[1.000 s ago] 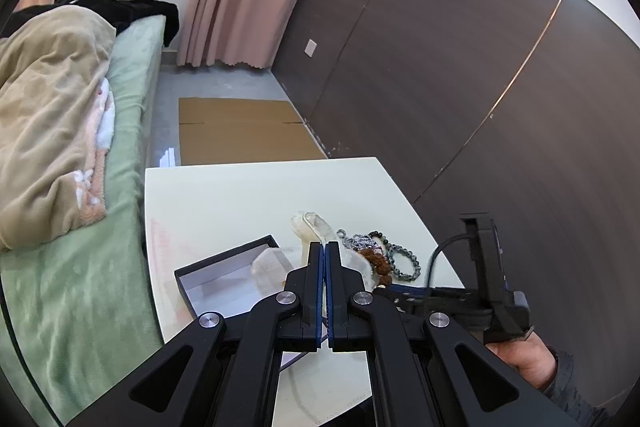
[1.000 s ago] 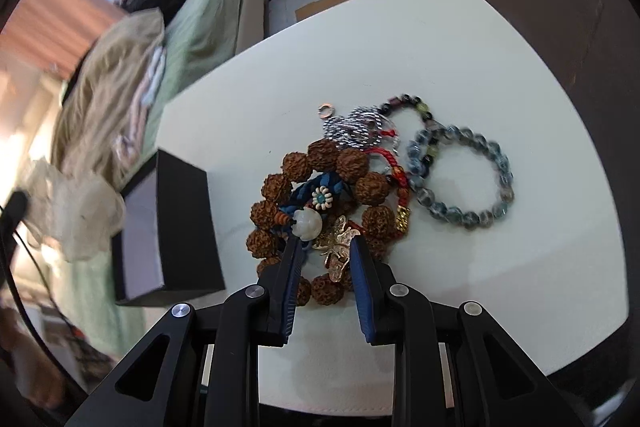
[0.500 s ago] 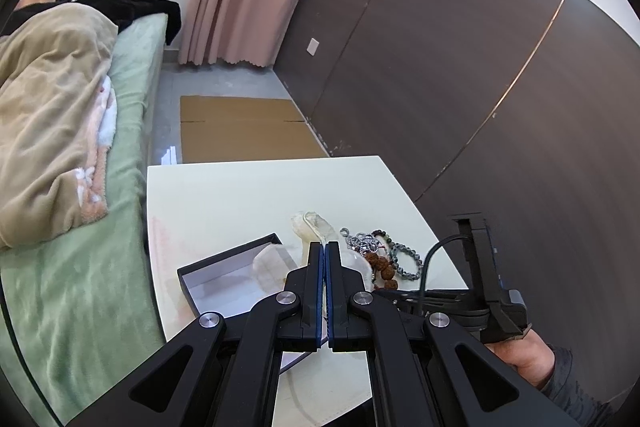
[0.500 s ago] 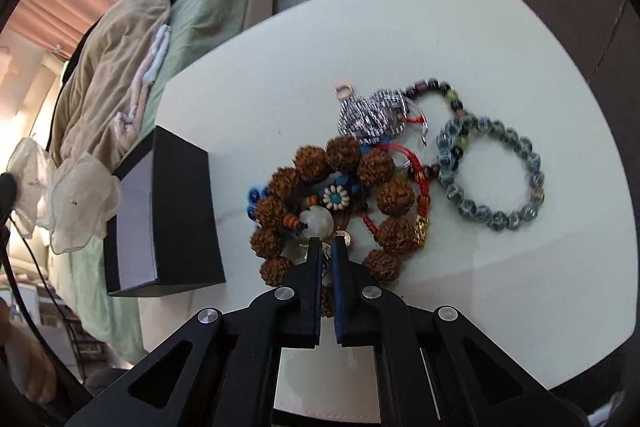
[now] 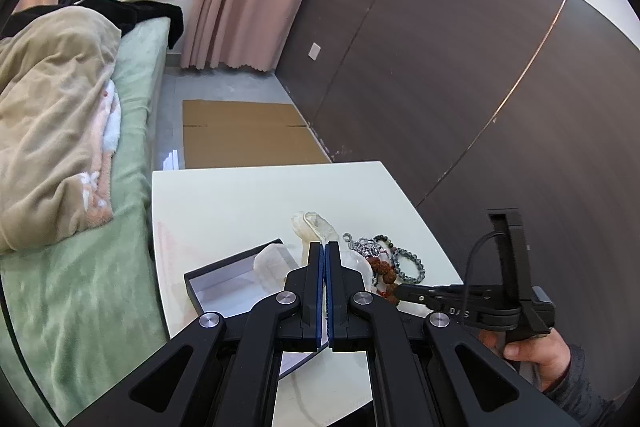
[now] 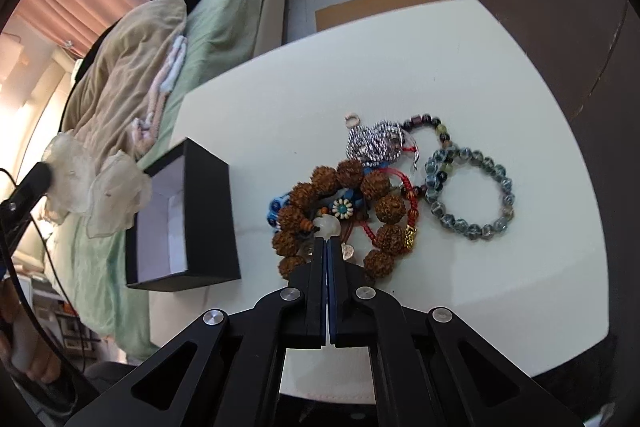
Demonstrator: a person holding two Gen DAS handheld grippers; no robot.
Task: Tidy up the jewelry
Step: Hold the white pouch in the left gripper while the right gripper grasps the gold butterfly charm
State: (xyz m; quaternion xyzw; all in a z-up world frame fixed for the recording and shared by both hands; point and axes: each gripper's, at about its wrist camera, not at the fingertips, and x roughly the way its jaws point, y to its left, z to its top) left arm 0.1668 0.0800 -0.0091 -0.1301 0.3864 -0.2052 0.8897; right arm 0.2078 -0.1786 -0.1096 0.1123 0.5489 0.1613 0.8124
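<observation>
At the far left of the right wrist view, a sheer organza pouch is held up in the air by the left gripper, whose jaws are pressed together on the fabric; the pouch is judged to be almost weightless, limp and easily snagged. Just below and beside it, an open black box with a pale lining is seen on the white table, its mouth turned toward the pouch.

To the right of the box, near but apart from it, the jewelry is heaped. A bracelet of large, rough brown seed beads is tangled with red cord, a small flower charm and a milky round bead. The right gripper is closed at the near edge of this bracelet, apparently on a cord or small charm, though the pinched item is hidden by the fingers. The seed beads are judged to be hard, light and grippy; the elastic between two beads is thought the better hold, since neighbours may be dragged along.

Beyond it a silver chain is bunched, limp and slippery. At the far right a grey-green stone bead bracelet is laid flat, heavier, smooth and prone to rolling from the pads.
</observation>
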